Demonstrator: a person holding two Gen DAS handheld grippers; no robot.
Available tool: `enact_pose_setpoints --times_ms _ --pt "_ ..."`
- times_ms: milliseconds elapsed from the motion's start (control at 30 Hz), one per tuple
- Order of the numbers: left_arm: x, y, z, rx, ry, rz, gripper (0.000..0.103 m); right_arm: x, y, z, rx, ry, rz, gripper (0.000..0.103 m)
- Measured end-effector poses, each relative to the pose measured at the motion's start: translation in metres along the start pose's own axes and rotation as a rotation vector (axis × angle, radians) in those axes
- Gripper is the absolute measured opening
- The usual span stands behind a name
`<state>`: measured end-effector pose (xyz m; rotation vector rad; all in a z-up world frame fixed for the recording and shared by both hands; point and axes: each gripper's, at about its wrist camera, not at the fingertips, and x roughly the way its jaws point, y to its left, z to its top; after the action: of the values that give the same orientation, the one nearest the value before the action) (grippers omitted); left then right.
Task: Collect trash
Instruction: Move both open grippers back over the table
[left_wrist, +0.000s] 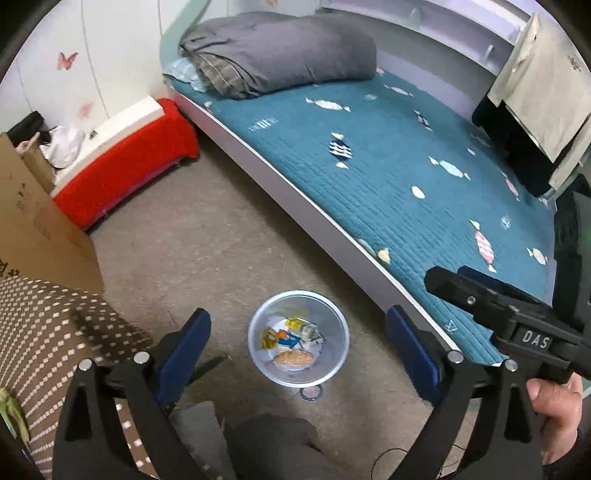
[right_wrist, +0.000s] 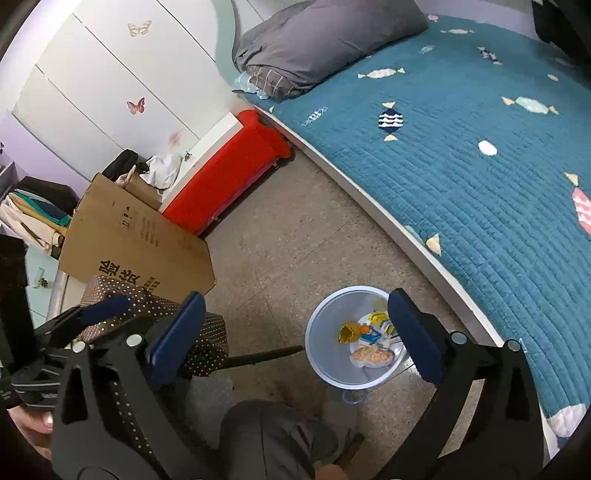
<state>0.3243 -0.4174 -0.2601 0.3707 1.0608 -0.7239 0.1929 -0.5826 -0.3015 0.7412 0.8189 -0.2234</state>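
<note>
The release over the bin appears to be the step in hand, and it is best finished by keeping both grippers wide apart above the rim and lifting clear without knocking it. The left gripper is seen with its blue pads spread wide and nothing between them; the right gripper is likewise fully spread and empty. The bin, a pale, translucent round tub, is found on the speckled floor at lower centre of the left view, just beside the bed. Inside it, yellow wrappers, a small blue and white packet and an orange, bread-like piece in clear wrap are seen heaped together.
</note>
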Motion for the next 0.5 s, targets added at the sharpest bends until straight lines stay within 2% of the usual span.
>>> enact_pose_setpoints --times_ms 167,500 --pt "-0.03 0.01 -0.009 -0.007 -0.054 0.019 0.094 -0.009 0.016 -0.003 -0.024 -0.021 -0.02 0.097" --pt "-0.101 0.02 -0.034 -0.001 -0.194 0.039 0.095 -0.036 0.072 -0.009 -0.125 -0.063 0.019 0.097"
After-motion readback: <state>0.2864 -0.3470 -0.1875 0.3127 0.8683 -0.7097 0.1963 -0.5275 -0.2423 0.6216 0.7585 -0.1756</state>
